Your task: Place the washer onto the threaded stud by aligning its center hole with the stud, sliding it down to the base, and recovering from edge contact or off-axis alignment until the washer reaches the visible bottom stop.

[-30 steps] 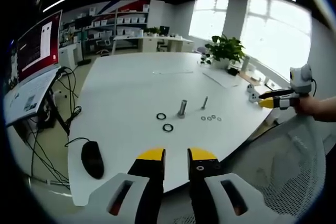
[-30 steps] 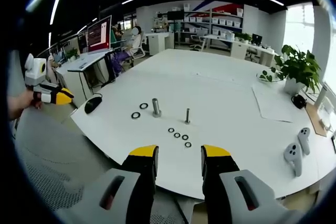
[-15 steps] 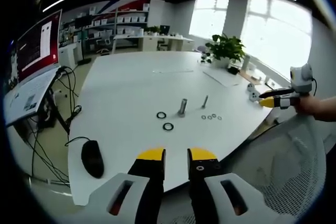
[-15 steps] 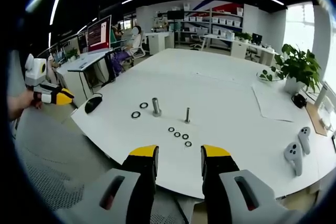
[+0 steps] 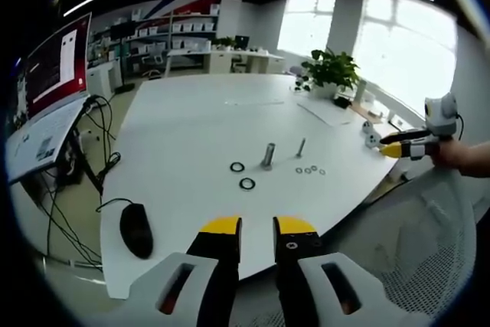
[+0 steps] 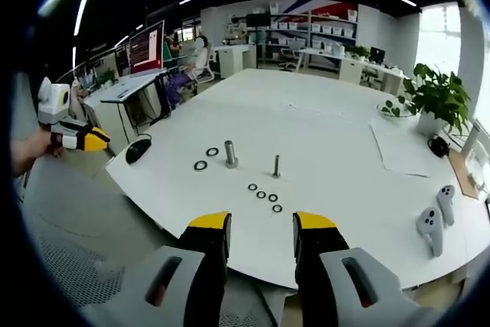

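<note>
Washers (image 6: 264, 195) lie beside the stud (image 6: 276, 166), well beyond both grippers' parted, empty jaws.

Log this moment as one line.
left gripper open | right gripper open | both off table | washers untouched | studs bare

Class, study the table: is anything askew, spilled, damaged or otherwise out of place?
Nothing stands out. Both studs stand upright on the table, four small washers lie flat in a row, and two large washers lie flat beside the thicker stud. Both grippers are open and empty.
</note>
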